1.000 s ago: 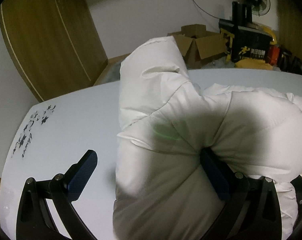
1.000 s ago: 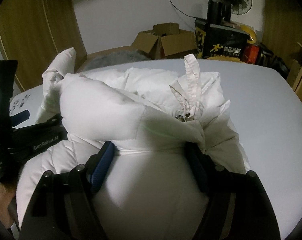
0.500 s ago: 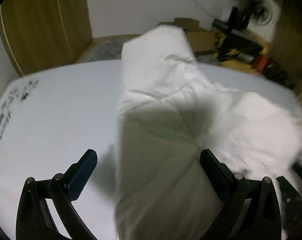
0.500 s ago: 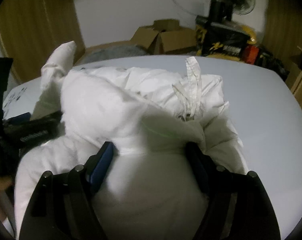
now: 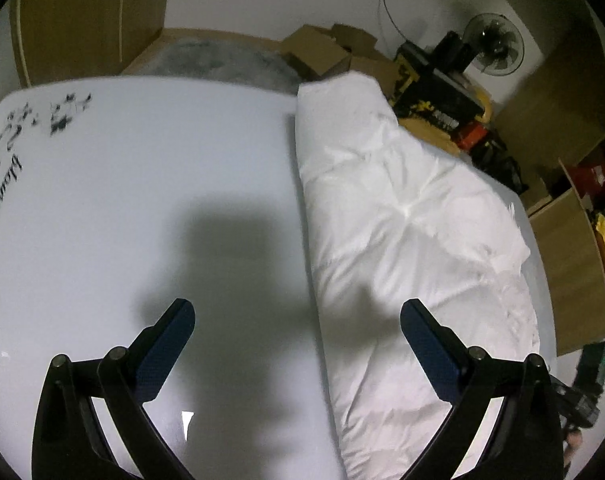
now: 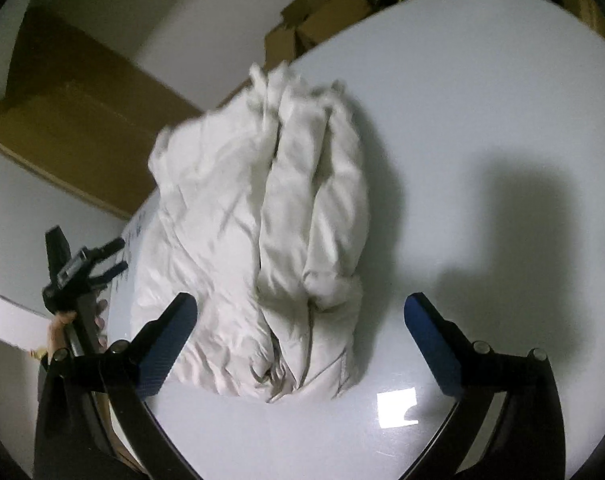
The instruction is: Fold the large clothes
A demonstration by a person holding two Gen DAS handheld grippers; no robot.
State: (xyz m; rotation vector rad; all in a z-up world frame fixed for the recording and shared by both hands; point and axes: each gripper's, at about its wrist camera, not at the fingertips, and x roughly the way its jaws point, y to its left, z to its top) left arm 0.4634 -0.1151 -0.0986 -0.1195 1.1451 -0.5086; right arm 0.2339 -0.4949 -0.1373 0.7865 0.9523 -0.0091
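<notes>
Where the right gripper (image 6: 298, 320) fills the bottom of its frame, jaws spread wide and opening, nothing between the pads; the white padded jacket (image 6: 262, 248) lies folded in a lumpy bundle on the table below them, mid-frame. Left gripper (image 5: 298, 324) likewise wide, empty, over bare white table (image 5: 142, 200) with its own shadow; its right finger (image 5: 430, 344) overlaps the jacket's edge in view, contact unclear. Jacket occupies the right half of the left view, long straight folded edge running up the middle. Table open to the left of it; black printed lettering (image 5: 6, 168) near the left rim. Beyond the far edge, upper frame: cardboard boxes (image 5: 334, 52), black-and-yellow case (image 5: 434, 88), fan (image 5: 494, 50), wooden wardrobe (image 5: 90, 16) upper left. Shelf unit (image 5: 578, 264) at right rim.
</notes>
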